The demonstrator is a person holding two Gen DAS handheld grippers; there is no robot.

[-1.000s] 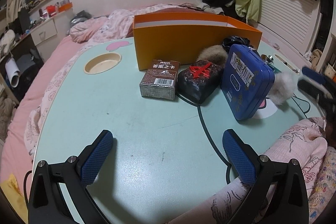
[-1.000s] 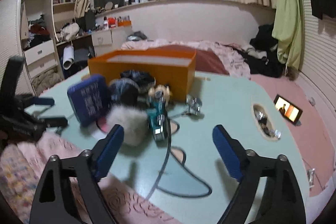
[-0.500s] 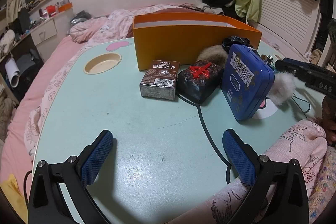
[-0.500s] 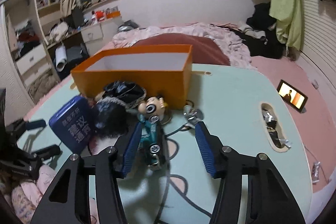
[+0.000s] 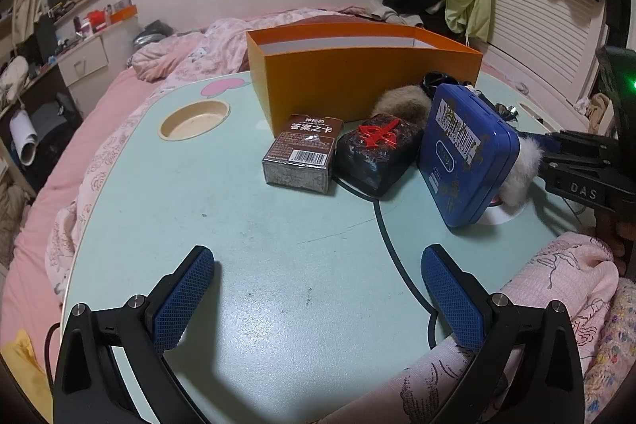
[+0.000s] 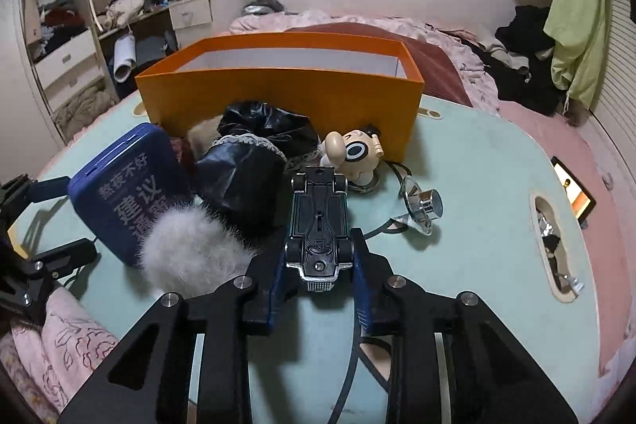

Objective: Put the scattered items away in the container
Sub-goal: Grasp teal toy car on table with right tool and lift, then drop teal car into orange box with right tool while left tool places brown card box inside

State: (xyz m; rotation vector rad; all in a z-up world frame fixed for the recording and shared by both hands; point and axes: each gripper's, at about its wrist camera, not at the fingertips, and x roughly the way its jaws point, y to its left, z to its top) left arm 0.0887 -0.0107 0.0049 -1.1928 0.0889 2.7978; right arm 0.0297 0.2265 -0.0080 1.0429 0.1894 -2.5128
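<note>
orange box [image 6: 278,98], blue tin [image 5: 465,153] with gold print, black toy car [image 6: 318,225], white fluff ball [image 6: 190,249], mint tabletop [image 5: 278,265]

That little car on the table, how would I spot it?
Start at the orange box and come nearer, past the big-headed figurine. The toy car lies belly-up, black underside and wheels showing, pinched between the right gripper pads.

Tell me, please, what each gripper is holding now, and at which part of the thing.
The right gripper has just closed on the toy car, pads on its two sides at the near end, underside facing the camera. The left gripper is open and holds nothing.
</note>
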